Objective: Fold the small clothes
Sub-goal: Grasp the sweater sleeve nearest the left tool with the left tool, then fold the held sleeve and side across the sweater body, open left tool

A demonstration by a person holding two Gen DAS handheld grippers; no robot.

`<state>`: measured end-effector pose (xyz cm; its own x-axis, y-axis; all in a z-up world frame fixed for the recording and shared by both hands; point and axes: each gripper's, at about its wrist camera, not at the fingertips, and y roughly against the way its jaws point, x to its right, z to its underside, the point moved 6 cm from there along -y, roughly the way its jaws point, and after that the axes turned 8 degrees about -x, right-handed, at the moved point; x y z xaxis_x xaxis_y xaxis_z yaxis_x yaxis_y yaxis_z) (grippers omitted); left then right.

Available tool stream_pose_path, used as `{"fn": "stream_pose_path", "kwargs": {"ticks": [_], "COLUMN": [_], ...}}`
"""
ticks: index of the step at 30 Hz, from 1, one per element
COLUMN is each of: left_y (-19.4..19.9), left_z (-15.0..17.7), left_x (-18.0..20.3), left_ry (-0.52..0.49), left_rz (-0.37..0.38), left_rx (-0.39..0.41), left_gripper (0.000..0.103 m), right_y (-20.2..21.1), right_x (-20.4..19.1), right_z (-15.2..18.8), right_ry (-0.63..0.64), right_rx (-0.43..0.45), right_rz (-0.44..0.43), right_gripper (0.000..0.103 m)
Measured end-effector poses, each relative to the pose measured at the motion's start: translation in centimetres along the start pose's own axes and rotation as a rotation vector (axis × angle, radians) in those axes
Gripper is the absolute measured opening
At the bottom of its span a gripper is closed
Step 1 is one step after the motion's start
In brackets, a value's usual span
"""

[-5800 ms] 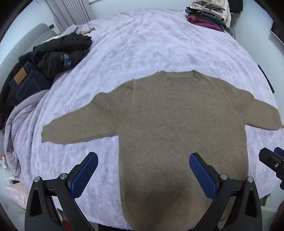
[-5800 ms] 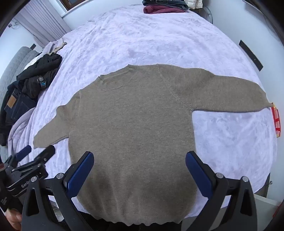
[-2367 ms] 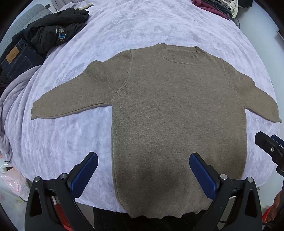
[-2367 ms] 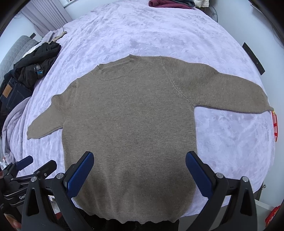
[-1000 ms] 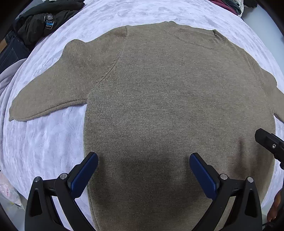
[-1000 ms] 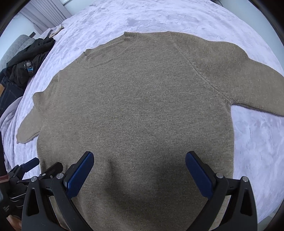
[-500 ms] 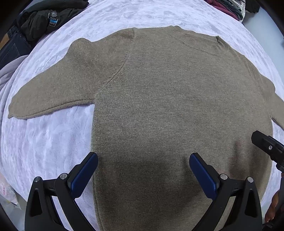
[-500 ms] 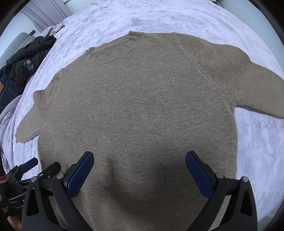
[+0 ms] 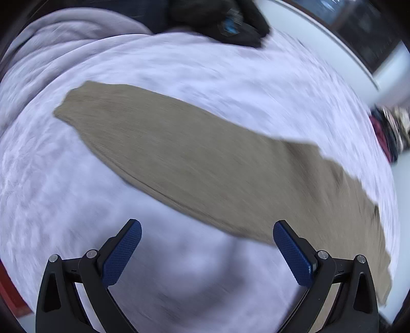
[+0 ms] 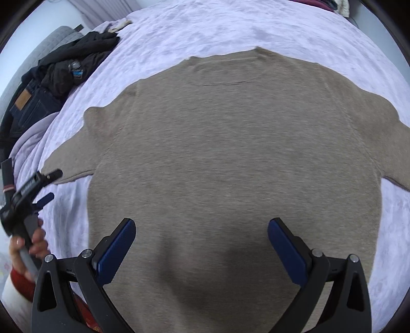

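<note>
A tan knit sweater lies flat, front up, on a lilac bedspread, collar at the far side. My right gripper is open and empty, low over the sweater's lower body. My left gripper is open and empty over the bedspread, just short of the sweater's left sleeve, which runs from upper left to lower right; this view is blurred. The left gripper also shows at the left edge of the right wrist view, beside the sleeve's cuff.
A pile of dark clothes and jeans lies at the bed's left side and shows at the top of the left wrist view. A stack of folded clothes sits at the right.
My left gripper has swung left, off the sweater's body, and now faces the left sleeve. My right gripper has stayed over the lower body and shifted a little.
</note>
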<state>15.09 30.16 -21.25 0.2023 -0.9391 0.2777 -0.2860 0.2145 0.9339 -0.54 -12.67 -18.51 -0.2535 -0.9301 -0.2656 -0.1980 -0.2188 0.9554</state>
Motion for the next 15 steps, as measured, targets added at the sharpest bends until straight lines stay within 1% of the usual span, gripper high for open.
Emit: {"fn": "stream_pose_path", "kwargs": {"ticks": [3, 4, 6, 8, 11, 12, 13, 14, 15], "left_y": [-1.1, -1.7, -3.1, -3.8, -4.1, -4.0, -3.6, -3.5, -3.6], "left_z": [-2.3, -2.6, -3.7, -4.6, -5.6, -5.7, -5.5, -5.5, -5.7], "left_x": [-3.8, -3.2, -4.0, -3.6, -2.9, -2.9, -3.2, -3.3, -3.3], "left_ry": [0.107, 0.137, 0.189, 0.203, 0.179, 0.179, 0.179, 0.174, 0.171], "left_rz": [0.065, 0.099, 0.167, 0.187, 0.174, 0.171, 0.159, 0.141, 0.122], "left_rx": [0.011, 0.003, -0.01, 0.01, 0.035, 0.036, 0.041, 0.041, 0.037], "left_gripper": [0.103, 0.103, 0.103, 0.103, 0.102, 0.096, 0.088, 0.061, 0.028], "right_y": [-0.8, -1.0, -1.5, -2.0, -2.5, -2.5, -2.6, -2.6, -2.5], "right_x": [-1.9, -2.6, -3.8, -5.1, -6.8, -7.3, -7.7, -8.1, -8.3], "right_z": [0.1, 0.1, 0.3, 0.4, 0.6, 0.7, 0.7, 0.8, 0.8], "right_ry": [0.029, 0.038, 0.057, 0.079, 0.107, 0.116, 0.124, 0.132, 0.138], "right_rx": [-0.015, -0.02, -0.033, -0.044, -0.061, -0.066, -0.068, -0.067, -0.067], "right_rz": [-0.017, -0.021, -0.028, -0.029, -0.038, -0.042, -0.044, -0.048, -0.056], "right_gripper": [0.103, 0.103, 0.103, 0.103, 0.103, 0.103, 0.103, 0.103, 0.103]}}
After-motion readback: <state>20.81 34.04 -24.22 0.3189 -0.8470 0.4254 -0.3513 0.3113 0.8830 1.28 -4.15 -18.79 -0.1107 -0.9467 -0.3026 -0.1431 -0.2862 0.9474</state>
